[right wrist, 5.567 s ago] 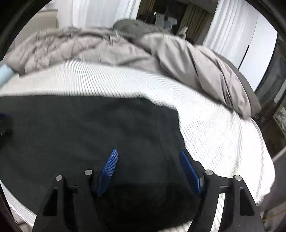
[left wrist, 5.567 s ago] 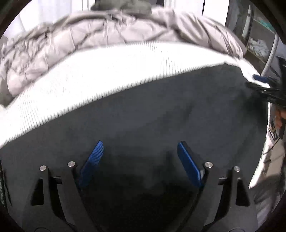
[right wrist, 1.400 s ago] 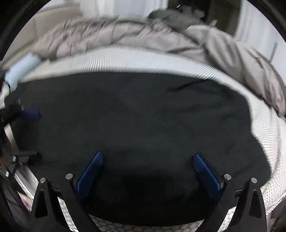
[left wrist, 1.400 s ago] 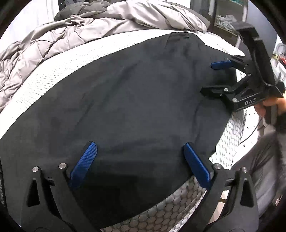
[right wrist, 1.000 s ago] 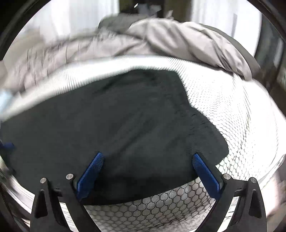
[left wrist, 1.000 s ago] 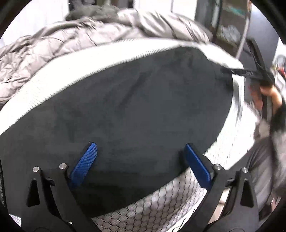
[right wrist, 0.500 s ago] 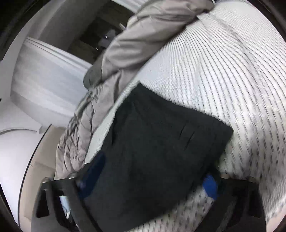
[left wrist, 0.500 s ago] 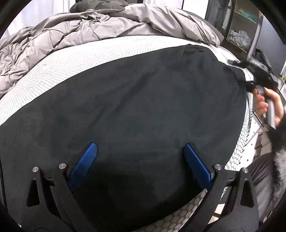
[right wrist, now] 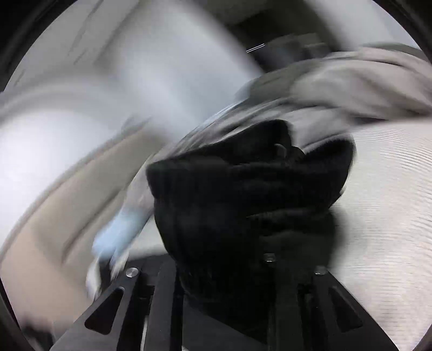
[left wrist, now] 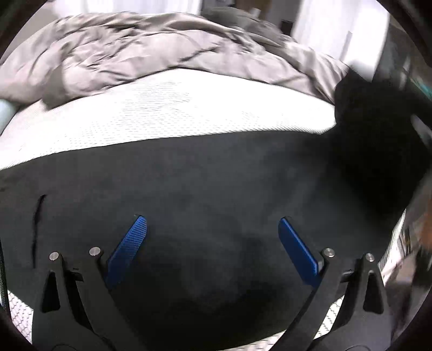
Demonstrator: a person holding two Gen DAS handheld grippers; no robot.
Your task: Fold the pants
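Left claw (left wrist: 213,243): released. Its two blue pads (left wrist: 127,251) stand wide apart above the dark pants (left wrist: 202,189), with cloth showing between them and neither pad seen pressing on it. The pants lie spread flat across the near part of the bed, covering most of the lower half of the left wrist view; a narrow pocket slit (left wrist: 37,221) shows at the left side of the cloth.

Right claw (right wrist: 226,270): its jaws have just been closing, and a bunched fold of the pants (right wrist: 243,194) fills the gap between them — the claw is clenched on that fold, the pads themselves hidden under the cloth. The bunch stands lifted clear of the mattress in the right wrist view. In the left wrist view the same raised part shows as a dark mass (left wrist: 378,129) at the right edge, standing above the flat portion of the garment.

Beyond the pants — the white textured mattress (left wrist: 167,113) lies bare in a broad band; it also shows at the right of the right wrist view (right wrist: 383,202). Farther back a crumpled grey quilt (left wrist: 140,54) is heaped along the far side of the bed. A pale blue item (right wrist: 118,232) appears left of the lifted cloth, too blurred to identify. White curtains (left wrist: 321,24) hang at the far end of the room. The right wrist view is heavily blurred throughout.
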